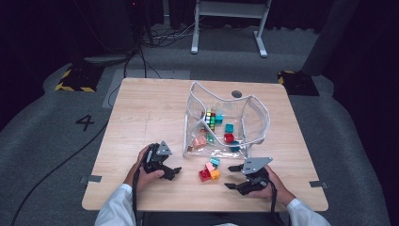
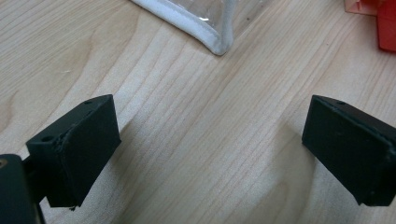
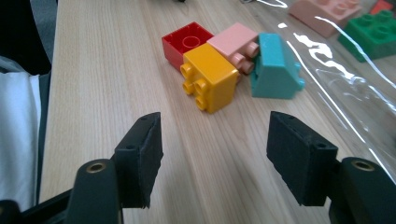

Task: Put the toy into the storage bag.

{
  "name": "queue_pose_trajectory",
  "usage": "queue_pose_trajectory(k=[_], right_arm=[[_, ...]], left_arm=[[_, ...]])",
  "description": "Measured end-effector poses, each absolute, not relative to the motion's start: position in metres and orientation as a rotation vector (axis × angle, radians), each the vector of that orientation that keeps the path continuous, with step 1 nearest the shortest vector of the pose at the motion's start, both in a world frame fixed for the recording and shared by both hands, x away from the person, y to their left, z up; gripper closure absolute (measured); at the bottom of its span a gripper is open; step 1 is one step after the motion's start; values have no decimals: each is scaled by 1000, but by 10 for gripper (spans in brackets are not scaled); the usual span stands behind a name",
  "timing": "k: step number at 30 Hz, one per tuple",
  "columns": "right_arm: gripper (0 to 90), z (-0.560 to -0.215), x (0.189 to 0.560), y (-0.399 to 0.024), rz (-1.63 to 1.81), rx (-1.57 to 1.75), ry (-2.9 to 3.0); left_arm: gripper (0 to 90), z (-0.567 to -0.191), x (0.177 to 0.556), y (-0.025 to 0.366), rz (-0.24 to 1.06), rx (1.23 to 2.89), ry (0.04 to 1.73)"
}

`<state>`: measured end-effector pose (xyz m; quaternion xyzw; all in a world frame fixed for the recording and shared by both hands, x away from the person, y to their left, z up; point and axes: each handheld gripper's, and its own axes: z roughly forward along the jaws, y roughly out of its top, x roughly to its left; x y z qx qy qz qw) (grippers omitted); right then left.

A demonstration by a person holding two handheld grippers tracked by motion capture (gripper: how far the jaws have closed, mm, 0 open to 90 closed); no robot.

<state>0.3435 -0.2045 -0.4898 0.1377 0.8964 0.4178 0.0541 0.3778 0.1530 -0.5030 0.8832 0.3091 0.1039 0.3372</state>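
Blocks sit clumped on the table just near of the clear bag, so your right gripper lines up on them empty, jaws apart, while your left gripper waits open, holding nothing.

Both forearms come in from six o'clock in white sleeves. The left hand holds the left gripper low over the table, jaws wide apart, pointing toward three o'clock. The right hand holds the right gripper, jaws parted, aimed toward nine o'clock.
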Motion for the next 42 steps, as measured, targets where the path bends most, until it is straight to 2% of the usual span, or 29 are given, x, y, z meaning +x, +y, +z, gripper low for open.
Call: queue_pose_trajectory(k=[10,14,20,23,25,32,42], right_arm=[[356,-502,349,-175,1221,410,2753],[381,-503,355,-168,1247,344,2743],[546,-502,353,-167,1254,389,2739],[589,-502,351,-169,1252,385,2736],[657,-502,350,-169,1262,356,2730],[660,-499,349,-183,1309,393,2715],[661,-490,355,-226,1295,387,2642]], left_arm=[[41,-503,377,153,268,2305,820],[41,-503,377,153,267,2303,817],[41,-503,377,153,262,2303,814],[41,-502,377,153,269,2305,825],[41,-503,377,153,268,2305,821],[42,-503,377,153,266,2303,817],[41,-503,377,153,257,2299,810]])
